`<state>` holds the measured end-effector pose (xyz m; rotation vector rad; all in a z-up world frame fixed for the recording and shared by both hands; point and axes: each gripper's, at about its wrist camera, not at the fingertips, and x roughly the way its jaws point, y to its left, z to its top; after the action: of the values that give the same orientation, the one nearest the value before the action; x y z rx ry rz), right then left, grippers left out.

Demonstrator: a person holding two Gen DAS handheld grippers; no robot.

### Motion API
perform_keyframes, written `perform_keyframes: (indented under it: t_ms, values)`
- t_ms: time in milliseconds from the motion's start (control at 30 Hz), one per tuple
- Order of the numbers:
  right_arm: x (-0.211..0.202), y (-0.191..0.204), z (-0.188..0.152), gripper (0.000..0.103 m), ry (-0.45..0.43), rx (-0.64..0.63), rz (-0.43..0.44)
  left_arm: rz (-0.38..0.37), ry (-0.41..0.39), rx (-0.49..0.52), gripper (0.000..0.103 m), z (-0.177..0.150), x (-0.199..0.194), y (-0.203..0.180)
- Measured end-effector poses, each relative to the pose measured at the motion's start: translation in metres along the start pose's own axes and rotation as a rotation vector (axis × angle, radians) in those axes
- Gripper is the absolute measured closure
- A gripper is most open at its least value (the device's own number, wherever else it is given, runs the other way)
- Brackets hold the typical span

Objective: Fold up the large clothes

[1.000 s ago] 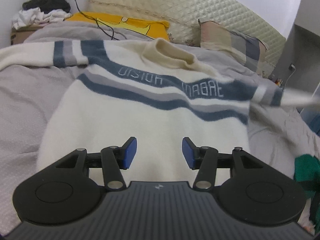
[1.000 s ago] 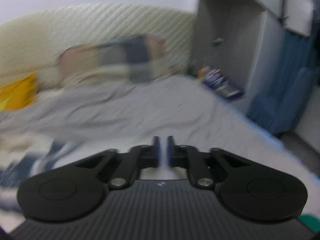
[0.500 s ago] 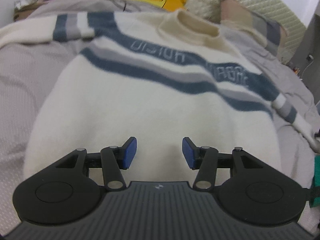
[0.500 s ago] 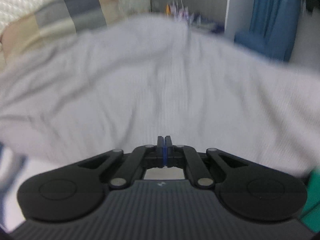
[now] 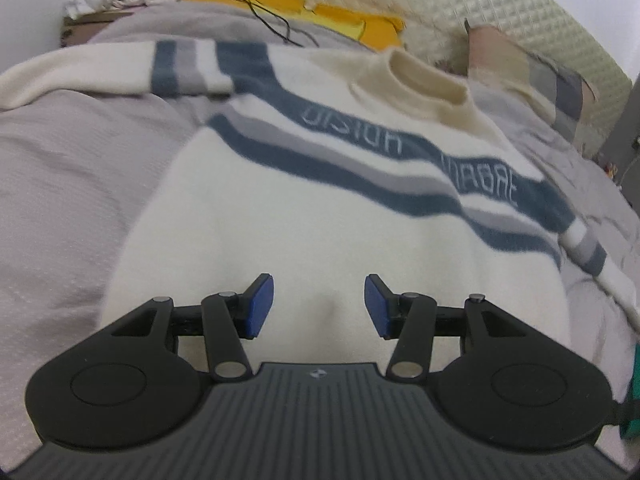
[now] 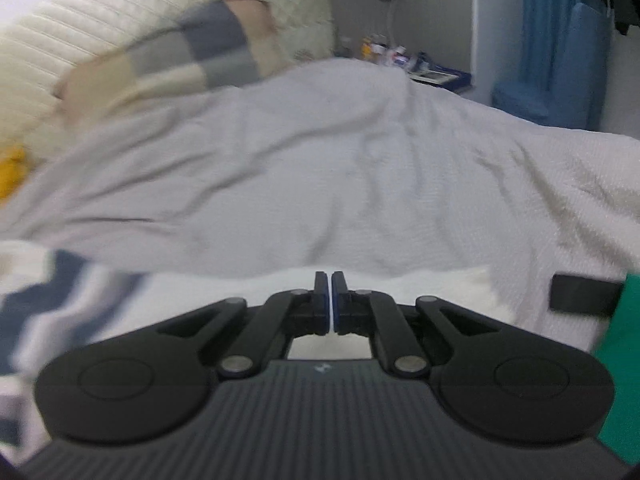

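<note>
The sweater point(image 5: 320, 208), cream w/ blue and grey stripes across the chest, lay spread face up on the bed point(image 5: 60, 200), collar toward the headboard point(image 5: 500, 8), one sleeve stretched out flat to the left of the body, the other sleeve trailing down at the right. The left gripper point(image 5: 319, 306) hovered over the lower part of the sweater, jaws about half apart, nothing between the blue pads, not touching the knit as far as could be seen. The right gripper point(image 6: 331, 304) was closed, pads together w/ only a hairline gap; it sat over white fabric just beside the sweater's striped sleeve point(image 6: 60, 292), and whether any cloth was pinched couldn't be told, view blurred. A yellow pillow point(image 5: 352, 20) lay past the sweater's collar by the headboard, a patchwork pillow point(image 5: 540, 76) to the right of the collar. A bit of green cloth point(image 6: 624, 360) showed at the bed's edge, right of the sweater.
</note>
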<state>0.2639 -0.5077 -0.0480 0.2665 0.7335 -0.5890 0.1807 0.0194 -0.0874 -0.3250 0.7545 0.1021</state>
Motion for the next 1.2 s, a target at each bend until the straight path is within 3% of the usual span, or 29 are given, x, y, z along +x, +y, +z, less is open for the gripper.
perform_keyframes:
  t_ms: [200,433,700,833,967,1100,1167,1200]
  values:
    - [-0.074,0.044,-0.023,0.097,0.035,0.004,0.168,-0.116,-0.015,-0.019,0.047,-0.006,-0.029,0.001]
    - [-0.148,0.092,-0.078,0.097,0.061,-0.046,0.295,-0.205,0.002,0.095,0.046,-0.032,-0.054,-0.028]
    - [-0.217,0.093,-0.136,0.097,0.102,0.044,0.412,-0.33,0.043,0.184,0.046,-0.059,-0.065,-0.054]
    - [-0.233,0.081,-0.169,0.097,0.16,0.143,0.464,-0.423,0.076,0.222,0.047,-0.073,-0.066,-0.069]
    - [-0.236,0.083,-0.173,0.097,0.166,0.143,0.485,-0.514,0.129,0.285,0.047,-0.088,-0.064,-0.088]
    - [-0.225,0.079,-0.171,0.084,0.172,0.184,0.487,-0.528,0.15,0.375,0.047,-0.105,-0.055,-0.112]
    - [-0.218,0.077,-0.172,0.068,0.19,0.204,0.489,-0.518,0.16,0.396,0.047,-0.111,-0.047,-0.122]
    - [-0.216,0.075,-0.174,0.053,0.197,0.214,0.487,-0.512,0.157,0.415,0.047,-0.114,-0.044,-0.126]
